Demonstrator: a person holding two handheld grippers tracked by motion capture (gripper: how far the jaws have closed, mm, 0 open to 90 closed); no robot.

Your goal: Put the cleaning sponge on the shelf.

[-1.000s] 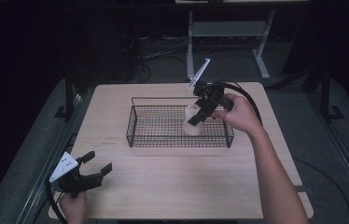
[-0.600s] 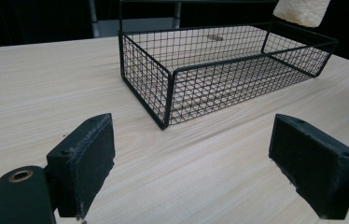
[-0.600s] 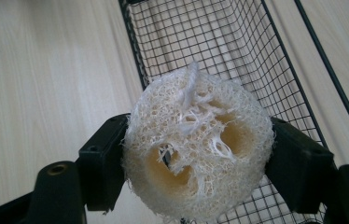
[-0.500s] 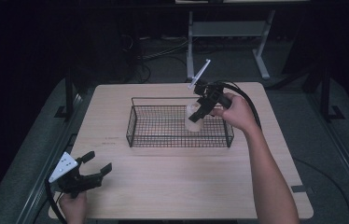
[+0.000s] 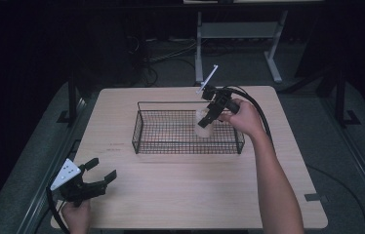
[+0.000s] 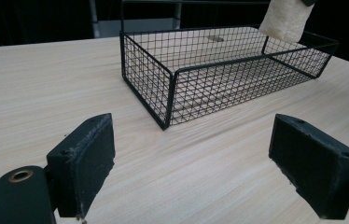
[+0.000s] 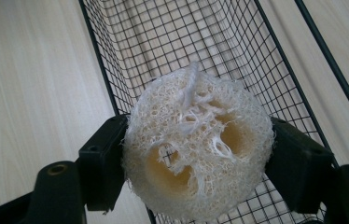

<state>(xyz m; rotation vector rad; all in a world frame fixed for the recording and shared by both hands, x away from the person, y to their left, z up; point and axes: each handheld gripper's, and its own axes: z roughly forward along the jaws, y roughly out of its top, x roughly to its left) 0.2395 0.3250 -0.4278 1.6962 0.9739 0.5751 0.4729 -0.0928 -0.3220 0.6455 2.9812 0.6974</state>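
A black wire basket (image 5: 144, 131) stands on the middle of a light wooden table (image 5: 185, 190), its long sides running across the person's view. Its mesh floor looks bare in the high view and in the left gripper view, where the wood of the table shows through the grid; nothing lies on the bottom that can be made out.

The right gripper (image 5: 208, 116) is over the right-hand part of the basket, near its far rim. Its two black jaws are closed onto a pale loofah sponge (image 7: 198, 149), pressing it from both sides. In the right gripper view the sponge's cut end faces the camera, fibrous and cream-coloured with several holes through it, and the basket's mesh lies directly behind it. In the left gripper view the sponge (image 6: 284, 21) hangs above the far right corner of the basket, above the top rim and not touching the wire. Whether its lower end dips below the rim cannot be told from the high view.

The left gripper (image 5: 97, 176) is well apart from the basket, at the near left corner of the table. Its jaws are spread wide and hold nothing; between them only bare tabletop and the basket's near corner are seen.
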